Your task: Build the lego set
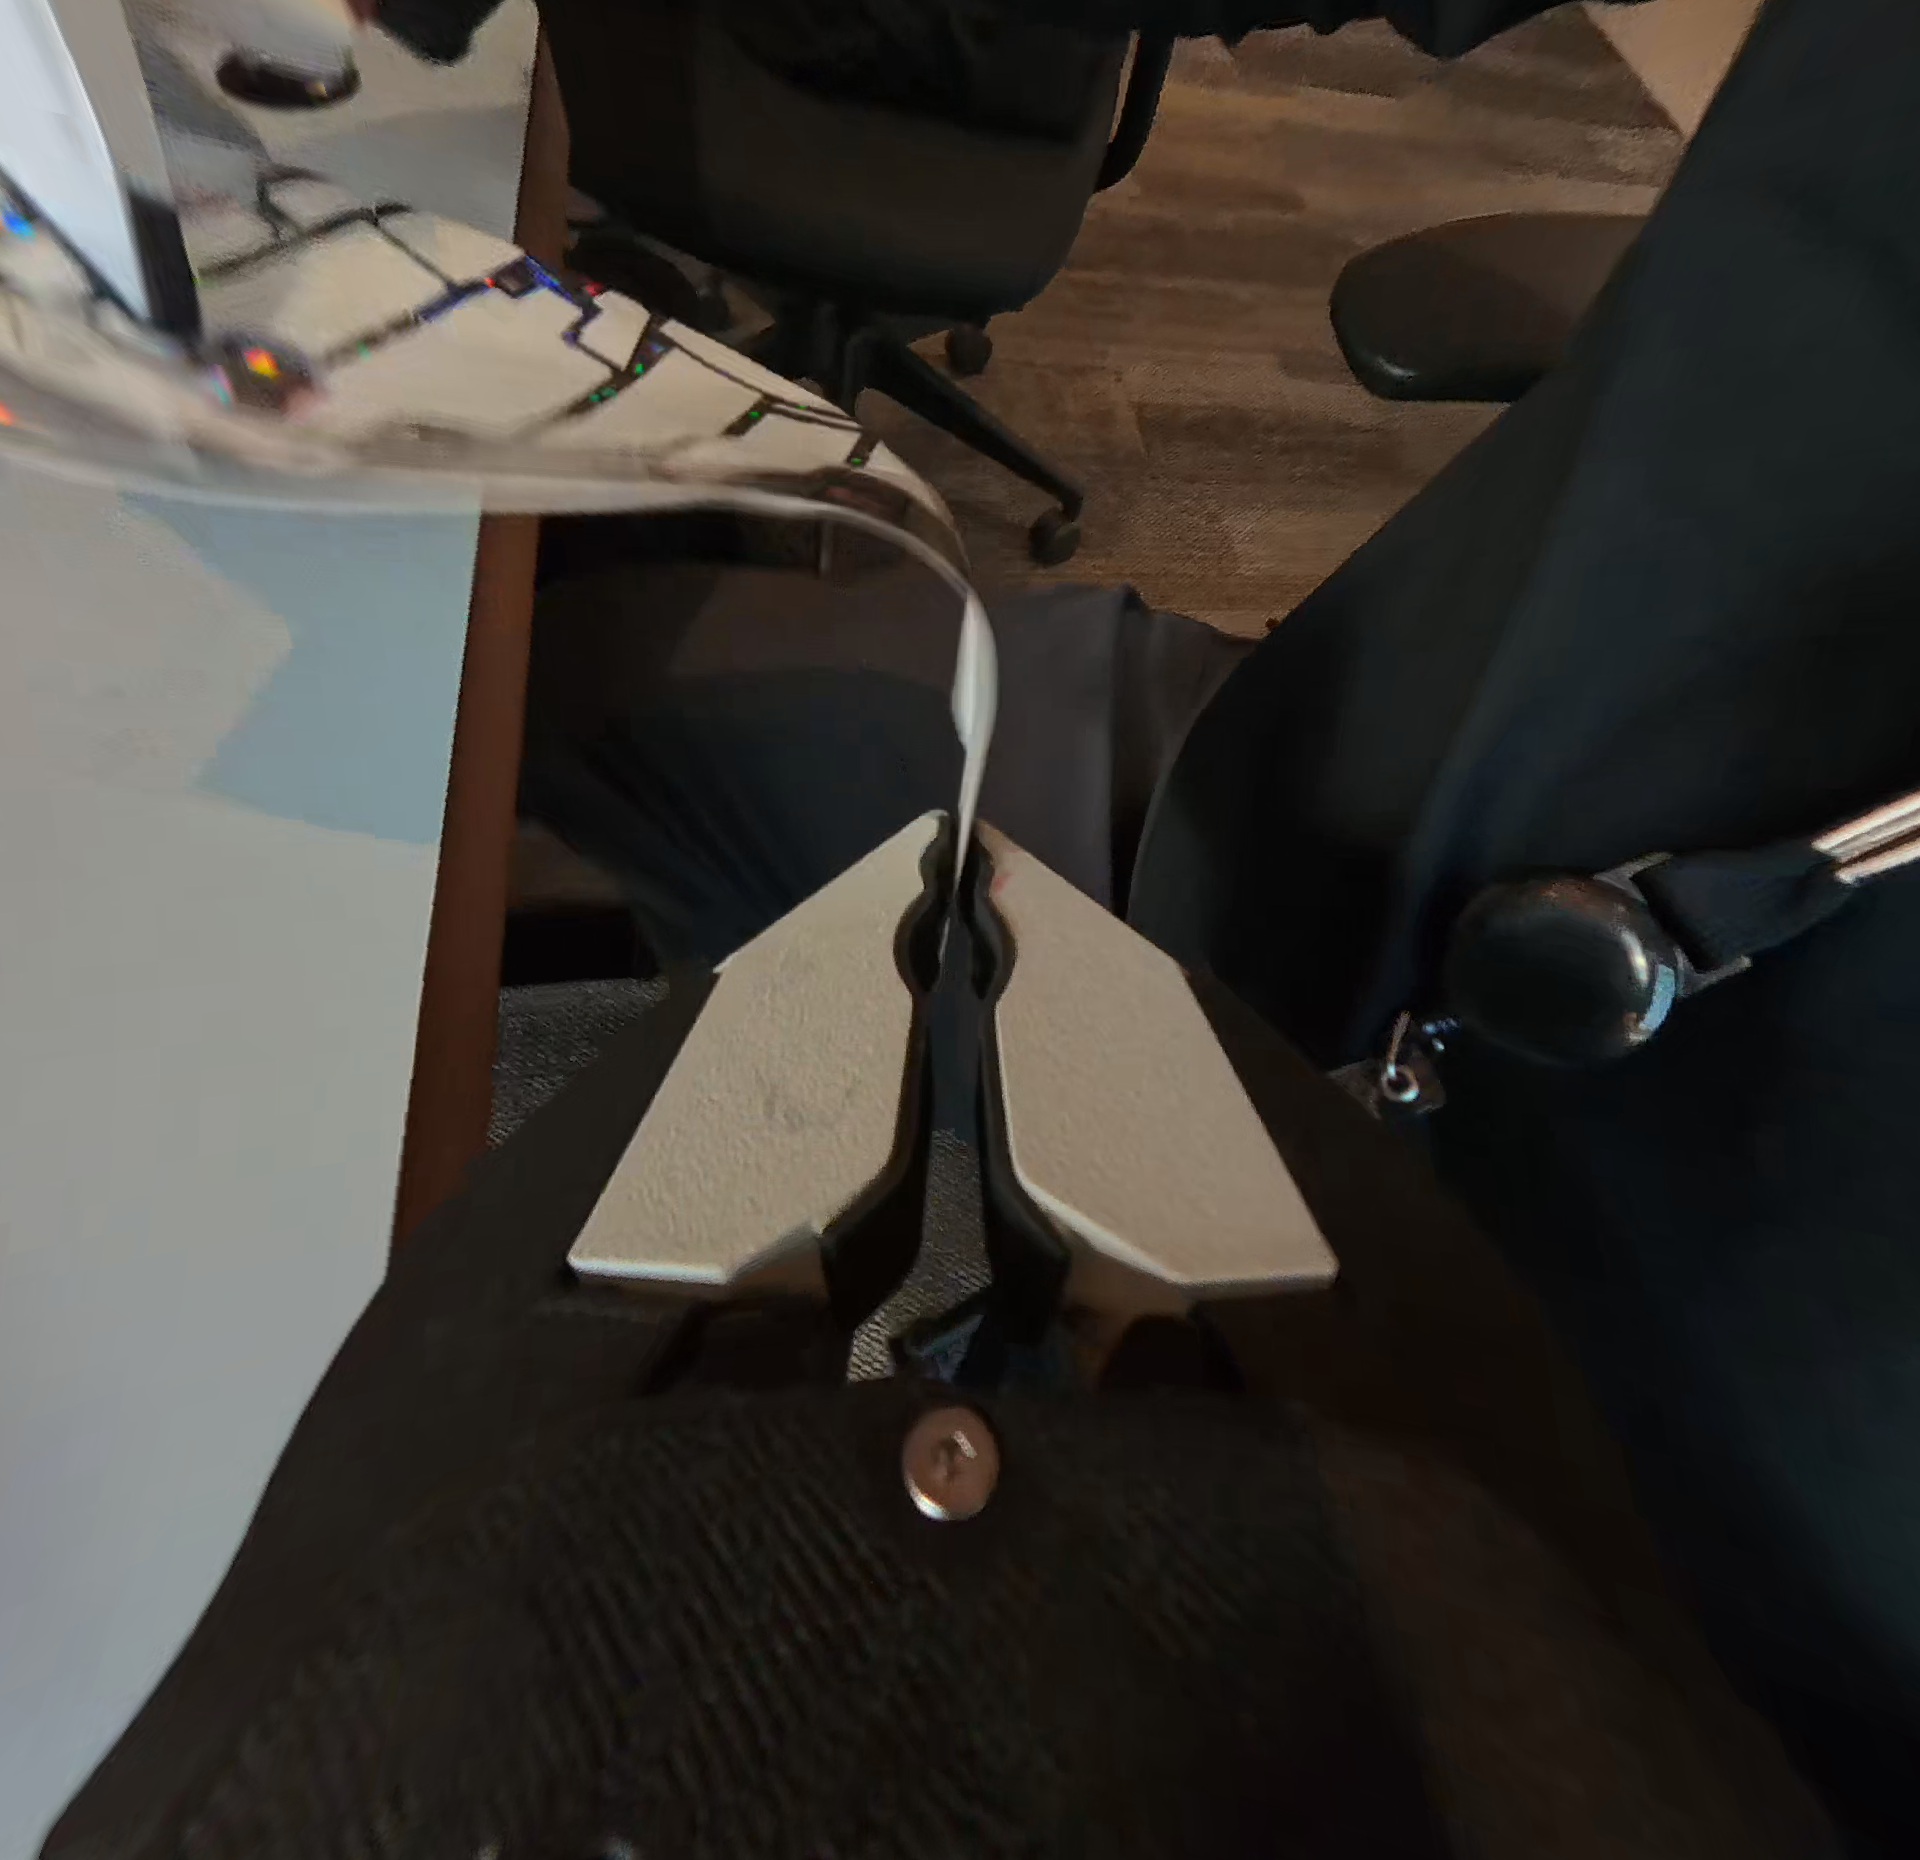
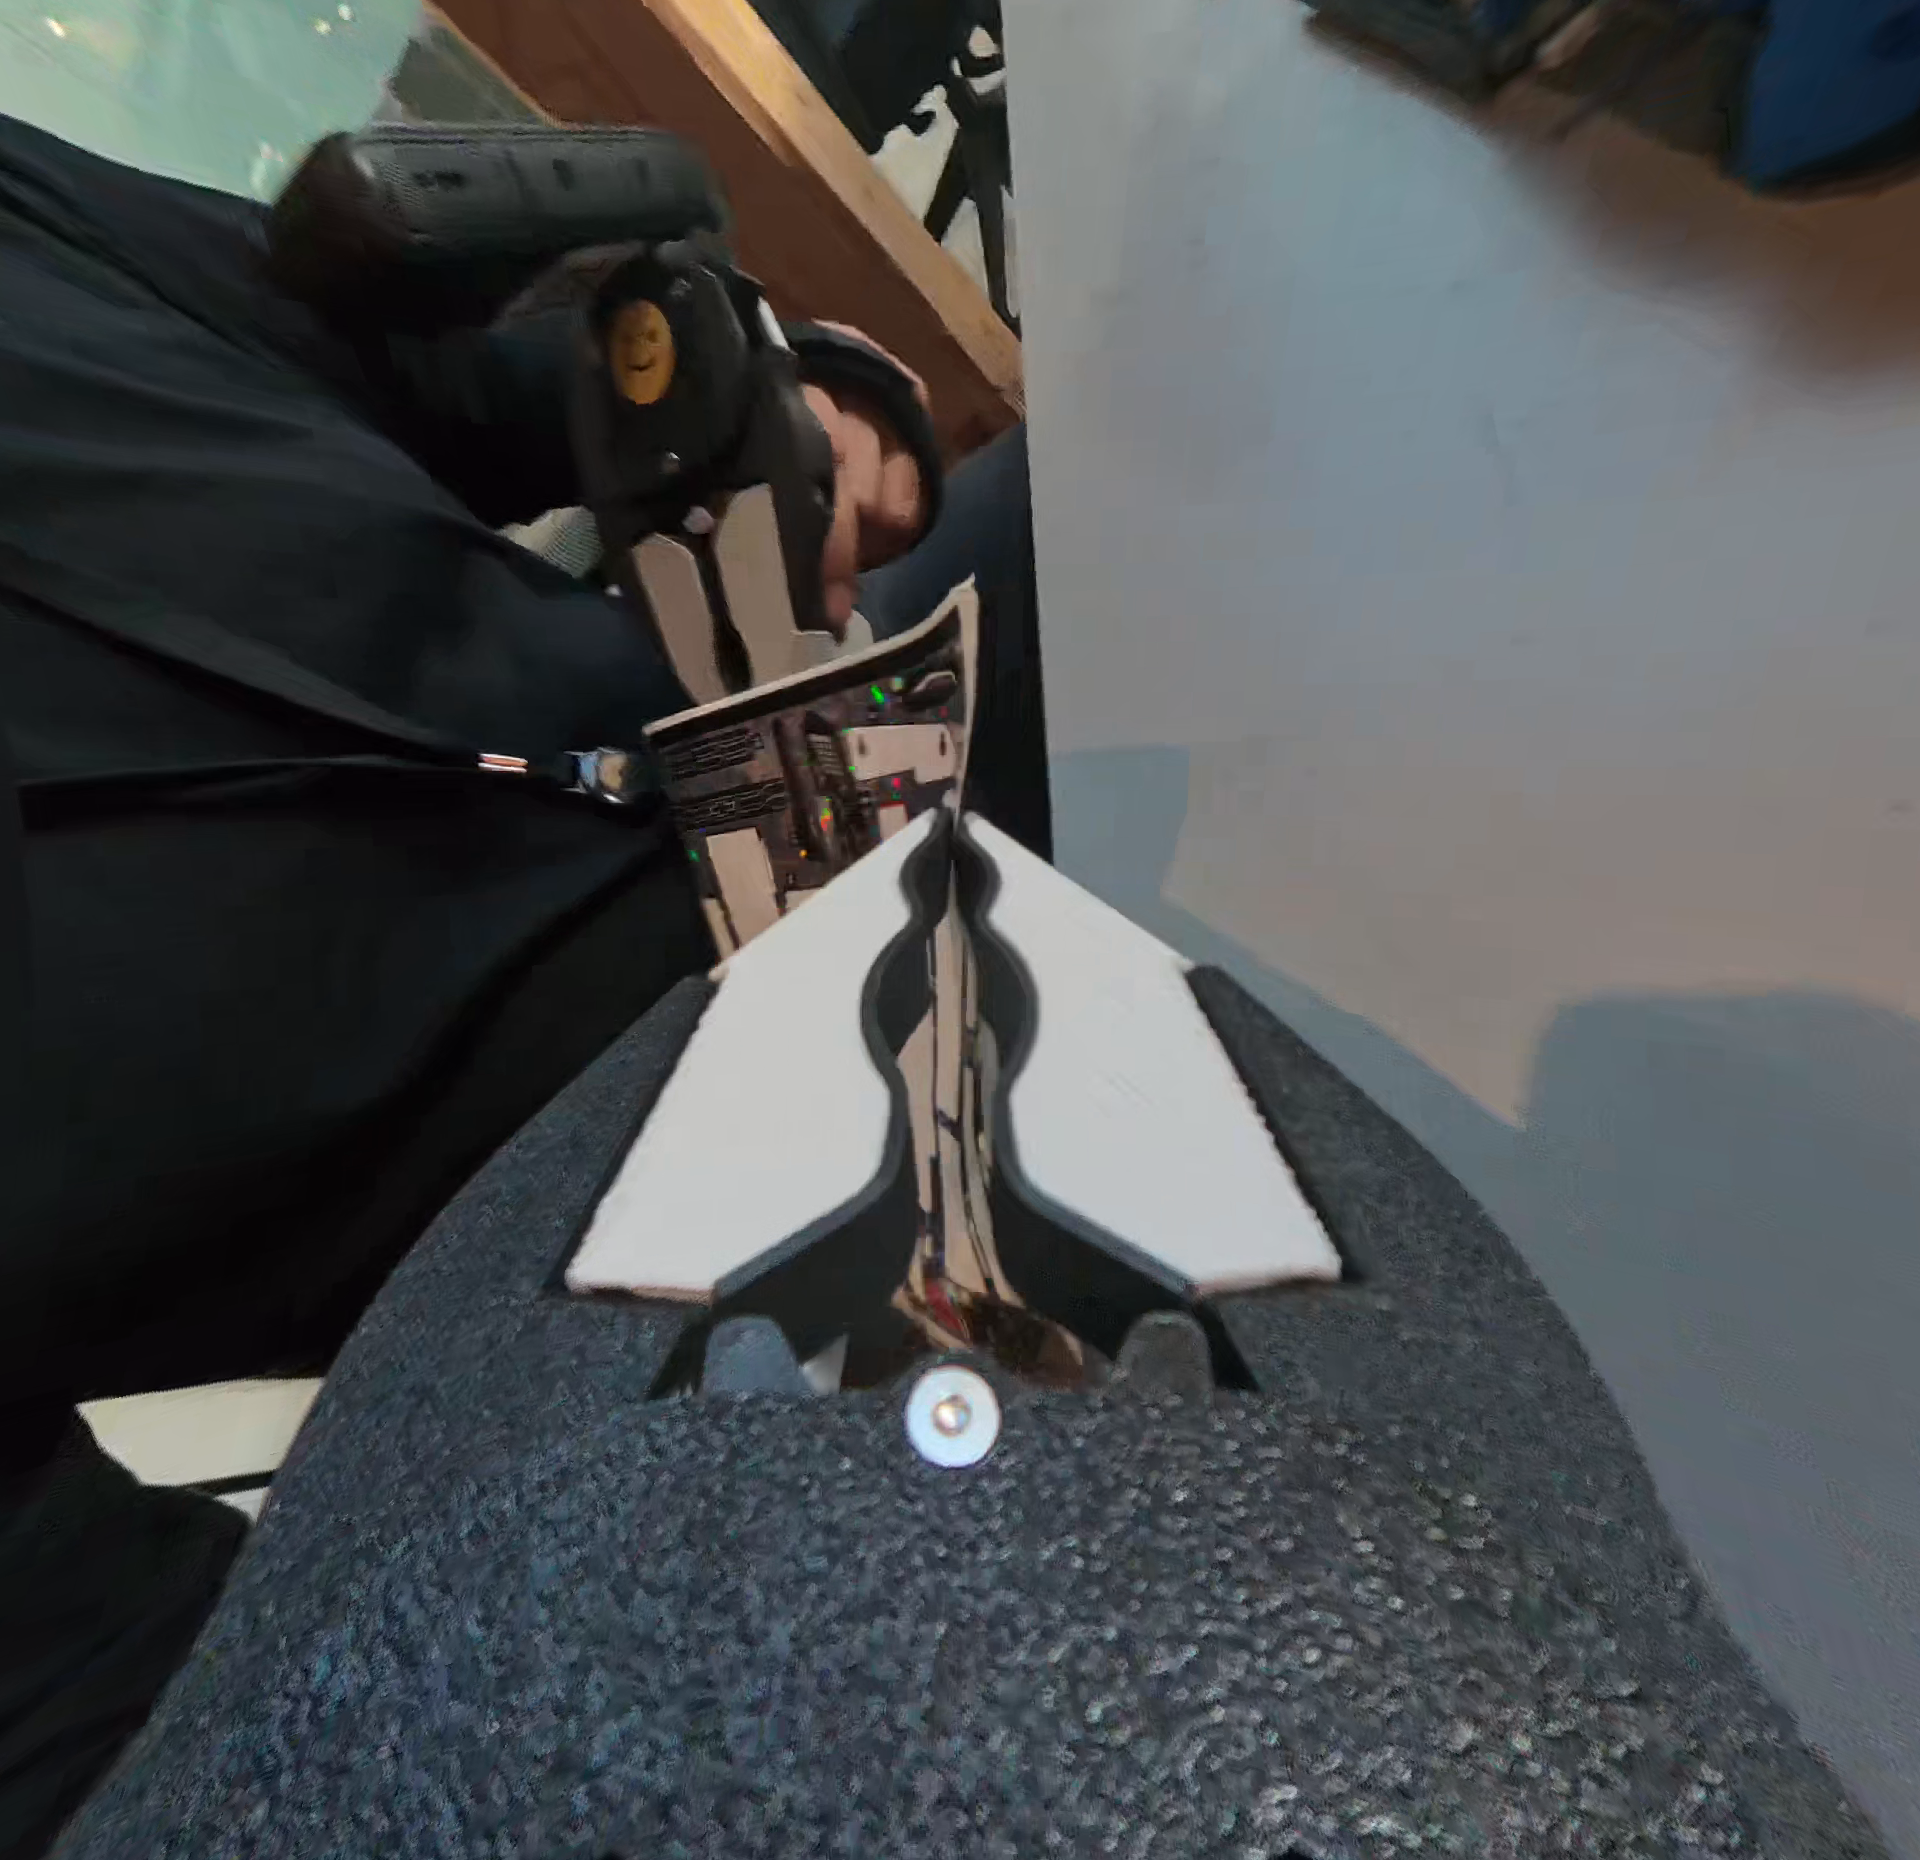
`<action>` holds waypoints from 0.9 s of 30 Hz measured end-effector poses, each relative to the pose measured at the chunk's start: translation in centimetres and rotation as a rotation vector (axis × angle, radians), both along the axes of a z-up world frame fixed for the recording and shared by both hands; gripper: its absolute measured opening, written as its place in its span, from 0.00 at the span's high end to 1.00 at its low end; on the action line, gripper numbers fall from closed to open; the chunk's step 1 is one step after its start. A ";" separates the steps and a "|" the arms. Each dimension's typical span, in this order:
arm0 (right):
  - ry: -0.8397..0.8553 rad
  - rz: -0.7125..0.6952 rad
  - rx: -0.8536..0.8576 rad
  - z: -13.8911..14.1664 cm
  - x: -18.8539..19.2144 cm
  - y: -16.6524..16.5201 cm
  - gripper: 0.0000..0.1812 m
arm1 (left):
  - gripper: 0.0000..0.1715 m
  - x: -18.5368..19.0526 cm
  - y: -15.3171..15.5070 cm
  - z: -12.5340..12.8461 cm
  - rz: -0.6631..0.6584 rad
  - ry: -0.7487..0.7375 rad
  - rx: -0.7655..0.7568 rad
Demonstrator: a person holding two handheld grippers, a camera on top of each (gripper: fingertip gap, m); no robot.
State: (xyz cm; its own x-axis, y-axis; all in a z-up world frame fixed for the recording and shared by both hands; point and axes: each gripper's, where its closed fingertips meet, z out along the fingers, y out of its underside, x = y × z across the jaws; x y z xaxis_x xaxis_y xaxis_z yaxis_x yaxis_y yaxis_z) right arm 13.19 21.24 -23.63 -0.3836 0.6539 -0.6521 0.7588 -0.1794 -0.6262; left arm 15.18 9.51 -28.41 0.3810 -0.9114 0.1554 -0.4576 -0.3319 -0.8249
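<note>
A glossy sticker sheet [image 1: 468, 356] with black line patterns and rainbow glints is held between both grippers. My left gripper [image 1: 961, 844] is shut on one edge of it; the sheet curves up and away to the left over the table. My right gripper [image 2: 954, 823] is shut on another edge of the same sheet [image 2: 821, 771], which runs down between its jaws. The right wrist view also shows the left gripper [image 2: 732, 626] farther off, pinching the sheet, with a hand [image 2: 873, 491] behind it. No bricks show in either view.
A white table [image 1: 156, 979] with a wooden edge [image 1: 468, 875] lies left; it also shows in the right wrist view [image 2: 1455, 563]. A black office chair [image 1: 831, 148] stands on the floor beyond. Dark clothing [image 1: 1662, 667] and a black badge reel [image 1: 1558, 969] are close on the right.
</note>
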 end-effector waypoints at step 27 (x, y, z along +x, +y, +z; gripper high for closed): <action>0.022 -0.236 -0.036 2.5 1.9 1.2 0.97 | 1.00 0.3 5.0 6.1 0.234 -0.319 -0.248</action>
State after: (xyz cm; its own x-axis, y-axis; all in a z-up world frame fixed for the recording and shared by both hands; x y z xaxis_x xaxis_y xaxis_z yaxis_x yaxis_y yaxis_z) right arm 15.11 22.44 -21.10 -0.2373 0.7039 -0.6695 0.6794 -0.3723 -0.6323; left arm 15.49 14.51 -22.27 0.4698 -0.7270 0.5007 -0.0829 -0.6010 -0.7949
